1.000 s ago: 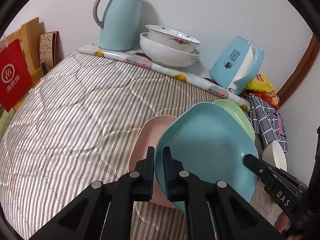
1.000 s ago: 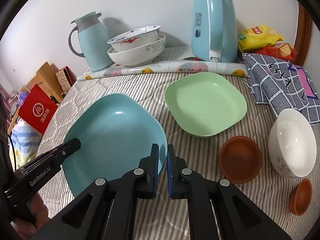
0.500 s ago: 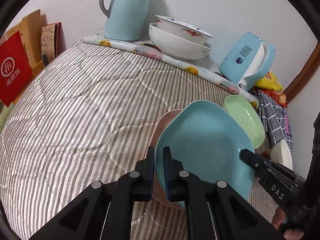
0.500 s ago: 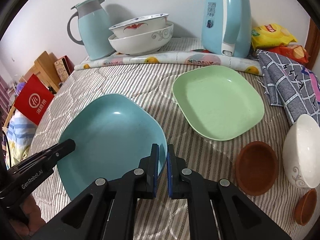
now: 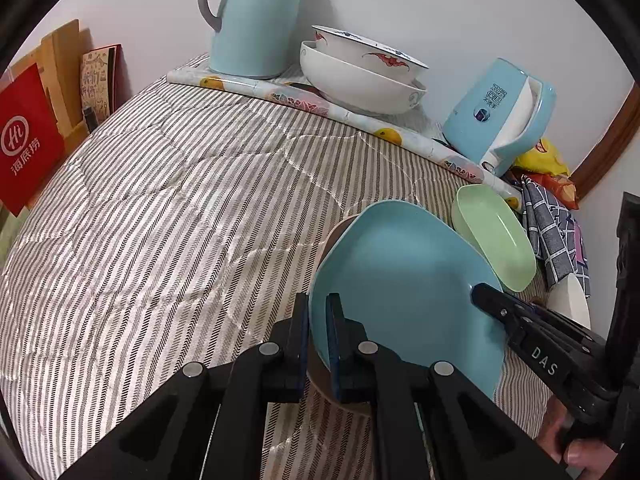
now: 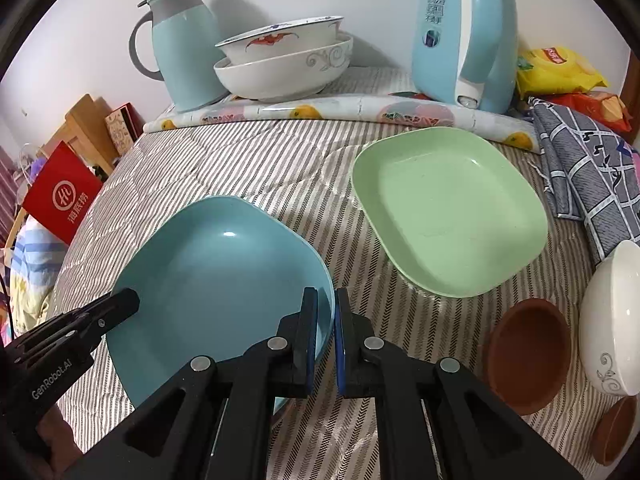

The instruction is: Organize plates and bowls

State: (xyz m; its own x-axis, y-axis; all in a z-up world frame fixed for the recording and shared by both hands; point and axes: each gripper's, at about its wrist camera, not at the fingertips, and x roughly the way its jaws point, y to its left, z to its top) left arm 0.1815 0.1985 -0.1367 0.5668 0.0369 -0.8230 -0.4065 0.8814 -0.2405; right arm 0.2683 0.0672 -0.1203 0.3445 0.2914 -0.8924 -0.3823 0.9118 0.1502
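Observation:
A blue square plate [image 5: 404, 280] [image 6: 216, 280] is held above the striped bedcover by both grippers. My left gripper [image 5: 318, 320] is shut on its left edge, and my right gripper [image 6: 326, 320] is shut on its right edge. A pink plate [image 5: 332, 236] lies under it, almost wholly hidden. A green square plate [image 6: 448, 208] [image 5: 496, 236] lies flat just right of the blue one. A brown bowl [image 6: 528, 356], a white bowl [image 6: 612, 320] and a smaller brown bowl [image 6: 612, 432] sit at the right.
Two stacked white bowls [image 6: 284, 56], a blue thermos jug [image 6: 184, 48] and a blue kettle [image 6: 464, 32] stand on a rolled mat [image 6: 344, 112] by the back wall. A checked cloth [image 6: 592, 168] and snack bags [image 6: 560, 68] lie at the right. A red bag [image 5: 28, 140] is left.
Both grippers have lifted the blue plate and carried it up and away from the pink plate, which is now mostly hidden beneath it. Both views have moved closer to the back items.

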